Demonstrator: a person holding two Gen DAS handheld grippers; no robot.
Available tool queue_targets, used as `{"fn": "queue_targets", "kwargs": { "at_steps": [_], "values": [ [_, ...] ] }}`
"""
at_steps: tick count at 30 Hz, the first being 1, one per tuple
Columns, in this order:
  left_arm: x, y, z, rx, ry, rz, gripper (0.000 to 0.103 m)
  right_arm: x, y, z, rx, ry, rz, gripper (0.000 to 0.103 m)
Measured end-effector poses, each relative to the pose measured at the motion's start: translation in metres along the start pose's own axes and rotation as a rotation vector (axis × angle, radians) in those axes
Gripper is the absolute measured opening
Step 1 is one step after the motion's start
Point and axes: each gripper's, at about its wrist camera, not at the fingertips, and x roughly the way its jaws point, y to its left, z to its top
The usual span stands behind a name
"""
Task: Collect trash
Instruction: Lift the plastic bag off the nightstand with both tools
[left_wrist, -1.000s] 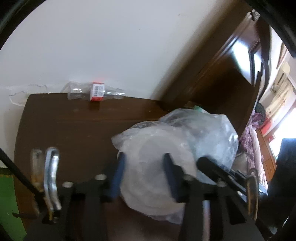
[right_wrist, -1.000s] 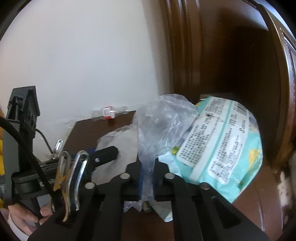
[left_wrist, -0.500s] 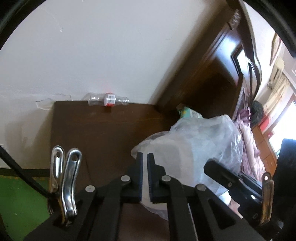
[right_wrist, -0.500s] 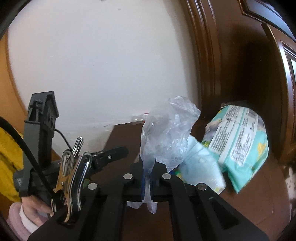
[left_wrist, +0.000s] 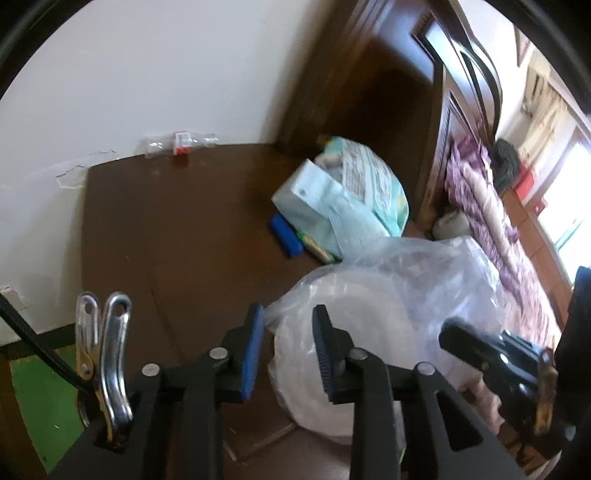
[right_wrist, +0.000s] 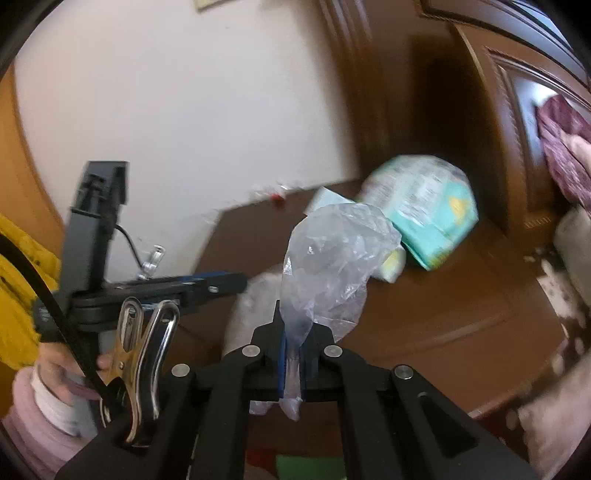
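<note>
Left wrist: dark wooden tabletop (left_wrist: 177, 229) meets white wall (left_wrist: 155, 74).

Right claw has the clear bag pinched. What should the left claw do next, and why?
Probably close the left claw on the near edge of the clear bag. Its jaws have just been opening, and that edge sits between them ungripped, while the right claw alone pinches it; two grips could spread it for the plastic bottle.

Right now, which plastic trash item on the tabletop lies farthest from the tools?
The empty clear bottle with the red-and-white label, on its side against the wall at the table's far edge; the clear bag hangs by the tools.
</note>
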Motion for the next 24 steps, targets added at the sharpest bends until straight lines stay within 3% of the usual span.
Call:
{"fn": "queue_targets", "kwargs": {
  "at_steps": [2, 4, 6, 13, 19, 23, 24],
  "values": [
    [0.003, -0.007, -0.002, 0.027, -0.004, 0.019, 0.040, 0.003, -0.010, -0.005, 0.005, 0.024, -0.036, 0.009],
    [0.005, -0.012, -0.004, 0.040, -0.007, 0.037, 0.055, 0.004, -0.019, -0.010, 0.015, 0.039, -0.056, 0.017],
    [0.009, -0.016, -0.005, 0.048, -0.002, 0.037, 0.057, 0.008, -0.025, -0.012, 0.024, 0.043, -0.075, 0.031],
    [0.020, -0.022, -0.010, 0.080, 0.004, 0.076, 0.060, 0.030, -0.037, -0.020, 0.066, 0.073, -0.072, 0.032],
    [0.024, -0.022, -0.015, 0.037, 0.016, -0.027, 0.061, 0.042, -0.041, -0.025, 0.064, 0.083, -0.083, 0.032],
    [0.021, -0.026, -0.021, 0.041, -0.013, -0.015, 0.060, 0.041, -0.041, -0.029, 0.060, 0.062, -0.070, 0.032],
    [0.020, -0.026, -0.022, 0.043, -0.019, -0.014, 0.055, 0.041, -0.040, -0.029, 0.060, 0.059, -0.066, 0.030]
  ]
}}
